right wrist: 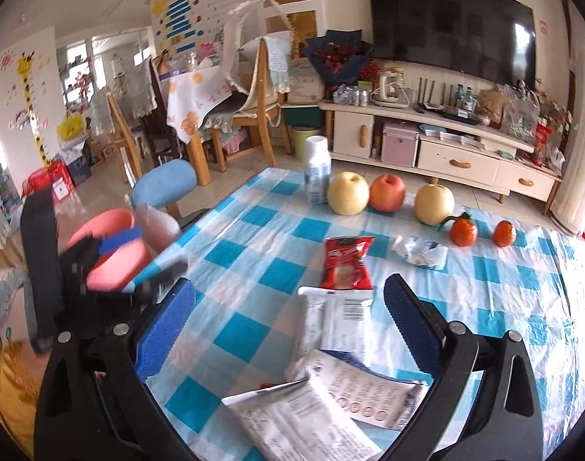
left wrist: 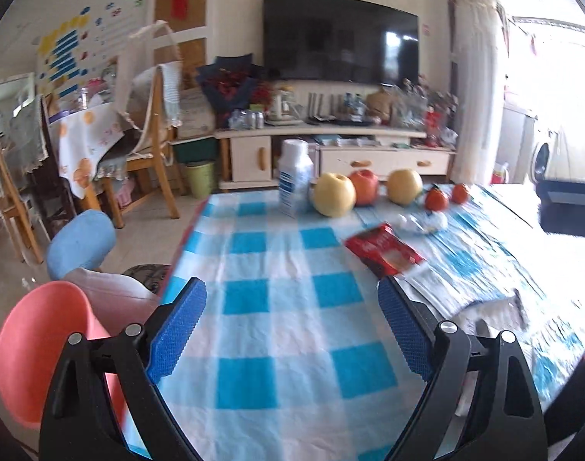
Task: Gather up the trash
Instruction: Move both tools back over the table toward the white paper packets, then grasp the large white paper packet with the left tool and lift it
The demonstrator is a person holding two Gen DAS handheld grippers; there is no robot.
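While both the left gripper (left wrist: 292, 322) and right gripper (right wrist: 288, 319) gaped wide and empty, the white printed plastic wrappers (right wrist: 330, 376) lay between the right fingers; closing flat could merely pinch the blue-checked tablecloth (right wrist: 484, 307).

Checked tablecloth (right wrist: 254, 330) bears bottle (right wrist: 317, 171), fruit (right wrist: 386, 193), wrappers (right wrist: 344, 265).

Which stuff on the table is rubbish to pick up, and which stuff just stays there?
Rubbish: red snack packet; white wrapper; crumpled wrapper; printed papers.
Probably stays: two yellow pears; red apple; two tangerines; white bottle.
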